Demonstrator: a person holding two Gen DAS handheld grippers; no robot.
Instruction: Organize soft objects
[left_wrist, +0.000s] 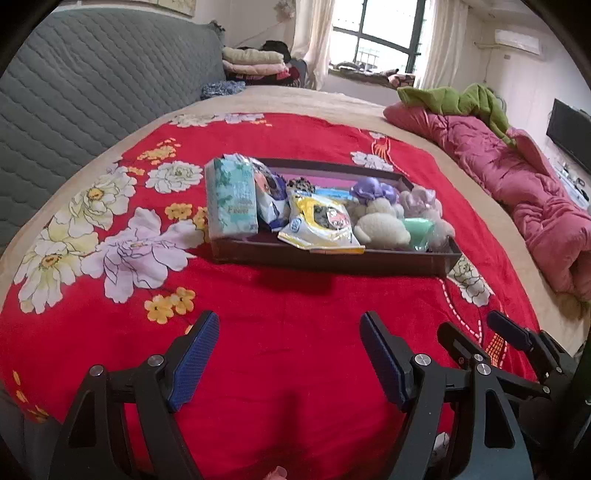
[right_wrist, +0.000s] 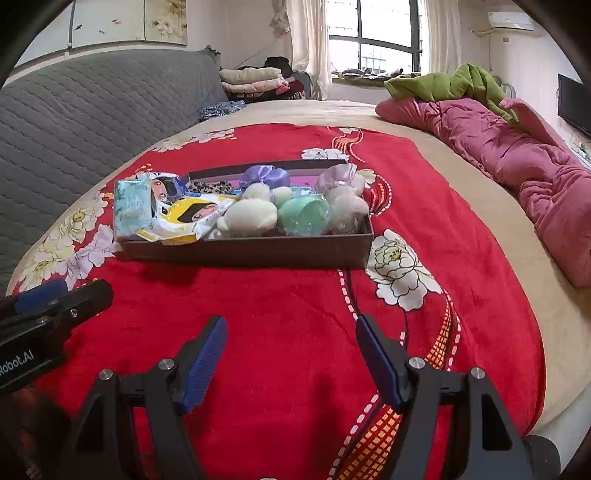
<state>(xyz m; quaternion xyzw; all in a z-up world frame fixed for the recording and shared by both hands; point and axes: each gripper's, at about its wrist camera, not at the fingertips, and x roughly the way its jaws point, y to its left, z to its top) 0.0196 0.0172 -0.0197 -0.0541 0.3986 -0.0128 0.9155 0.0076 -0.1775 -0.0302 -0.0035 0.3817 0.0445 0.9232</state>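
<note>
A dark brown tray (left_wrist: 332, 260) (right_wrist: 247, 251) sits on the red flowered blanket. It holds a teal tissue pack (left_wrist: 231, 197) (right_wrist: 131, 208), a yellow snack bag (left_wrist: 319, 225) (right_wrist: 188, 218), a cream plush toy (left_wrist: 380, 229) (right_wrist: 251, 218), a mint green item (left_wrist: 417, 227) (right_wrist: 304, 216), a purple bow (left_wrist: 373, 192) (right_wrist: 264, 175) and other soft items. My left gripper (left_wrist: 290, 336) is open and empty, hovering short of the tray. My right gripper (right_wrist: 291, 338) is open and empty beside it; it also shows in the left wrist view (left_wrist: 476, 332).
A rumpled pink quilt (left_wrist: 517, 177) (right_wrist: 517, 155) with a green blanket (left_wrist: 454, 99) (right_wrist: 443, 83) lies along the bed's right side. A grey quilted headboard (left_wrist: 74, 96) is on the left. Folded clothes (left_wrist: 255, 62) are stacked at the back.
</note>
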